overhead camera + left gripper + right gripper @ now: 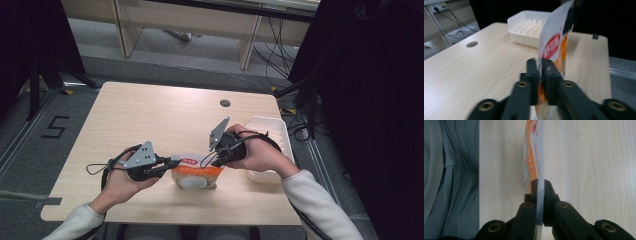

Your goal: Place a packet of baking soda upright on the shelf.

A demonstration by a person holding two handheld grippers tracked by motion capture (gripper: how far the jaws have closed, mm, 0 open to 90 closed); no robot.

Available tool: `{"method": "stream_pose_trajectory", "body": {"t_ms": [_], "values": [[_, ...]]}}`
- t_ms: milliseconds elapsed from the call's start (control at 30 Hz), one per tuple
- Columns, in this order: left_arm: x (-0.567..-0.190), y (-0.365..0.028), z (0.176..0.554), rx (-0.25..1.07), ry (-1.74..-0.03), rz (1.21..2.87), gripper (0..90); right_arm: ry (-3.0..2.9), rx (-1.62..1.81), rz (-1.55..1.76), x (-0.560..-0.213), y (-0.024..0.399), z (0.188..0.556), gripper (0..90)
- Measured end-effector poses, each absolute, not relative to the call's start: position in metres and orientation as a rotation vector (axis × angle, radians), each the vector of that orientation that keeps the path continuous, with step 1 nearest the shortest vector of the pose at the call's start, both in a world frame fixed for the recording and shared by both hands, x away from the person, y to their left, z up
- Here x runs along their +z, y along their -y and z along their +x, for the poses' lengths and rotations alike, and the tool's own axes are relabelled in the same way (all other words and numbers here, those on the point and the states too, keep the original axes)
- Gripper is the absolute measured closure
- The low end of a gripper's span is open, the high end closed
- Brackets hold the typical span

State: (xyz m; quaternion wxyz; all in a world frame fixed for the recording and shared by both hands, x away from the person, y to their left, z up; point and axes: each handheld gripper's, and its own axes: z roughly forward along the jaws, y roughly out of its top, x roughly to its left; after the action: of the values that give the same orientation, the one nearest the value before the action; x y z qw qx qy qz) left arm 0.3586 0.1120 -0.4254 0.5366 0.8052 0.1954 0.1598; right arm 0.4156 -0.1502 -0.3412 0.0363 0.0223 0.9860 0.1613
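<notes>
A white and orange snack bag (195,172) with a red label stands near the front edge of the wooden table (150,115), held between both grippers. My left gripper (172,162) comes in from the left and pinches the bag's left edge. In the left gripper view its jaws (539,62) stand close together with the bag (554,42) edge between the pads. My right gripper (216,159) reaches in from the right and grips the bag's upper right edge. In the right gripper view the jaws (539,182) press on the thin edge of the bag (534,152).
A white plastic tray (287,140) with ribbed dividers sits at the table's right side, just behind the right hand, and the tray (524,35) is also visible in the left gripper view. A round cable hole (225,103) lies at the table's far side. Black curtains flank the table.
</notes>
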Motion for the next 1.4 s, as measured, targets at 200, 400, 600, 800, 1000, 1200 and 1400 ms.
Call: {"method": "stream_pose_trajectory", "body": {"t_ms": [200, 400, 600, 800, 1000, 1200, 1400], "values": [[-0.444, -0.117, 0.354, 0.431, -0.523, 1.997, 40.3, -3.055, 0.356, 0.080, -0.327, 0.155, 0.421, 90.0], [-0.462, -0.135, 0.337, 0.436, -0.570, 2.036, 35.1, -3.054, 0.293, 0.073, -0.315, 0.163, 0.428, 90.0], [-0.474, -0.145, 0.316, 0.407, -0.624, 2.042, 33.6, -3.052, 0.248, 0.152, -0.301, 0.178, 0.434, 90.0], [-0.475, -0.146, 0.310, 0.405, -0.603, 2.055, 32.9, -3.049, 0.293, 0.159, -0.286, 0.186, 0.438, 90.0], [-0.480, -0.143, 0.310, 0.379, -0.623, 2.055, 32.8, -3.038, 0.292, 0.173, -0.271, 0.190, 0.439, 90.0], [-0.480, -0.144, 0.312, 0.380, -0.618, 2.057, 32.6, -3.015, 0.267, 0.185, -0.259, 0.192, 0.440, 90.0], [-0.483, -0.144, 0.312, 0.367, -0.643, 2.047, 32.1, -3.007, 0.267, 0.196, -0.249, 0.195, 0.441, 90.0]]}}
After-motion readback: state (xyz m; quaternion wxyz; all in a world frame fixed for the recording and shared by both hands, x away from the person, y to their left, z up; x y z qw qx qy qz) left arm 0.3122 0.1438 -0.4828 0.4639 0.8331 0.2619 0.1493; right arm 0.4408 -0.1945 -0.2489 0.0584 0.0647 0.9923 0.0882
